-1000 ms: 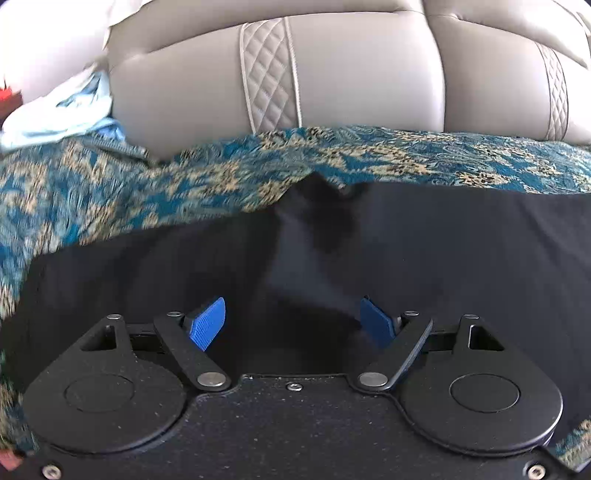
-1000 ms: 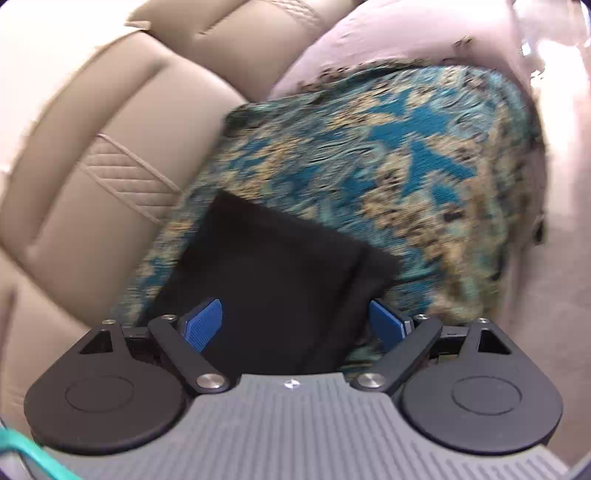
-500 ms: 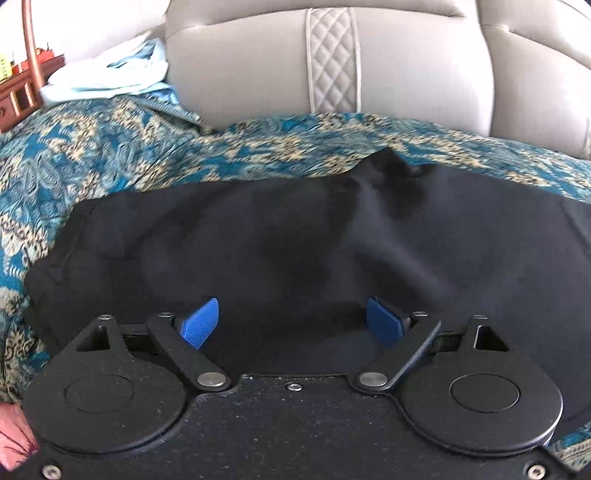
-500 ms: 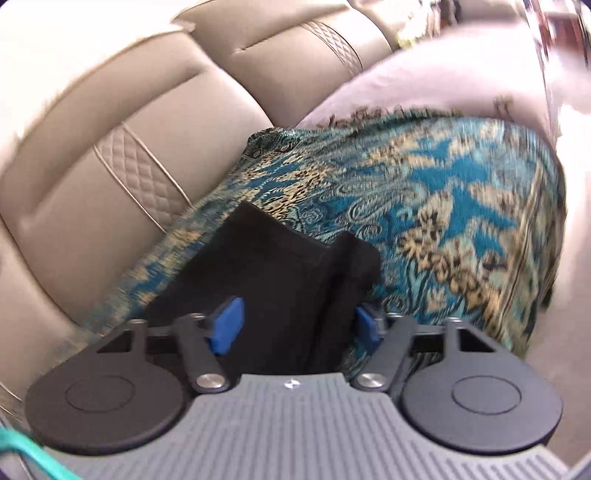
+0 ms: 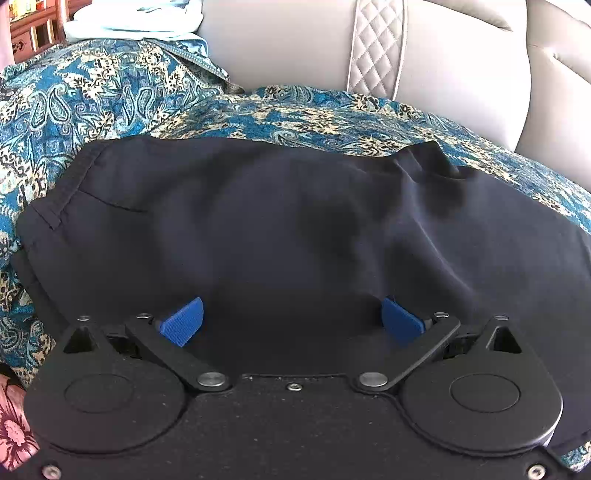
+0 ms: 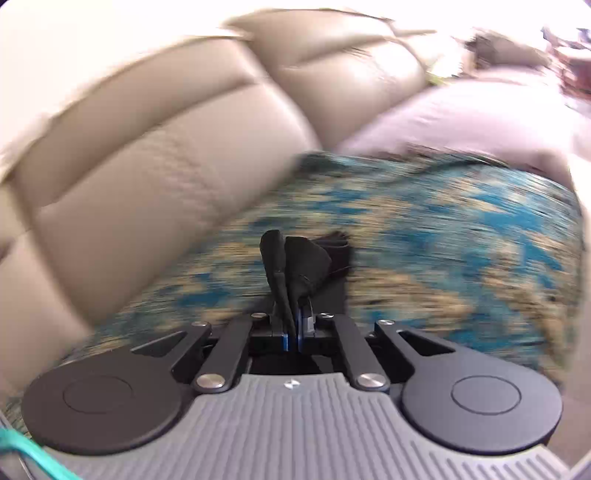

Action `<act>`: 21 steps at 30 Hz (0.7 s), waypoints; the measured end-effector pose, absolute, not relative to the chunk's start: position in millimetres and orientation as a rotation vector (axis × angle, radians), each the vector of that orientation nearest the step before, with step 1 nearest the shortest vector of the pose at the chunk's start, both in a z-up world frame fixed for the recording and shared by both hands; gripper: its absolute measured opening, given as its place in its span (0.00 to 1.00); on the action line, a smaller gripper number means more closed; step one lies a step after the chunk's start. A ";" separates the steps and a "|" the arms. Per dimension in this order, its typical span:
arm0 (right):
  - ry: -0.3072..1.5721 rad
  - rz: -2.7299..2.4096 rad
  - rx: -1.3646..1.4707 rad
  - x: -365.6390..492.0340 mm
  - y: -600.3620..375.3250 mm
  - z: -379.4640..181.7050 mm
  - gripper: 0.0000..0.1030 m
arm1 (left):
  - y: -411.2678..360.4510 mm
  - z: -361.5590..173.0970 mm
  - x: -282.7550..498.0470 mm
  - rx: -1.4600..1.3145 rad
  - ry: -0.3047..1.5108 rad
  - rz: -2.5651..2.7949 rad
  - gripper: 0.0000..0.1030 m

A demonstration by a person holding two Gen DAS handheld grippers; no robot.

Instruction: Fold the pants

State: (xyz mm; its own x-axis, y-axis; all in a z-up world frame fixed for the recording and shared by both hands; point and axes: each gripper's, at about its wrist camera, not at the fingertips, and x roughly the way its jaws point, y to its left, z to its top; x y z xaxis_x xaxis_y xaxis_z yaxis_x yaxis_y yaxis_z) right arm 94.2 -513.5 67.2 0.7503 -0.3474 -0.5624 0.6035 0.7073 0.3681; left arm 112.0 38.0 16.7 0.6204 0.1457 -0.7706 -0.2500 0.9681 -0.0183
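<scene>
Black pants (image 5: pixel 280 221) lie spread on a blue patterned cover over a sofa seat, the waistband at the left in the left wrist view. My left gripper (image 5: pixel 291 319) is open, its blue pads over the near part of the pants. My right gripper (image 6: pixel 293 325) is shut on a bunched end of the black pants (image 6: pixel 299 258), which sticks up between the pads. The right wrist view is blurred by motion.
The beige leather sofa back (image 5: pixel 295 44) rises behind the blue patterned cover (image 5: pixel 110 96). A pale blue cloth (image 5: pixel 140 18) lies at the far left. A mauve cushion (image 6: pixel 461 118) sits at the far right of the seat.
My right gripper has closed on the leg end of the pants and is moving fast. My left gripper has shifted left along the pants toward the waistband, still open.
</scene>
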 end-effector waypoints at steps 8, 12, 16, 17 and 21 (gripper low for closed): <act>0.524 0.024 0.379 141.2 -322.7 96.0 0.07 | 48.8 22.4 99.2 -0.132 0.922 0.223 1.00; 0.597 0.300 0.127 126.7 -222.8 87.2 0.07 | 62.5 21.2 86.6 -0.168 0.921 0.242 1.00; 0.640 0.460 -0.034 99.4 -170.6 73.7 0.07 | 68.0 22.2 75.6 -0.167 0.895 0.235 0.98; 0.648 0.482 -0.051 93.7 -164.7 72.0 0.08 | 68.0 22.9 73.8 -0.165 0.889 0.234 0.95; 0.633 0.528 -0.161 74.2 -150.1 68.6 0.39 | 68.6 28.4 70.4 -0.196 0.866 0.206 0.83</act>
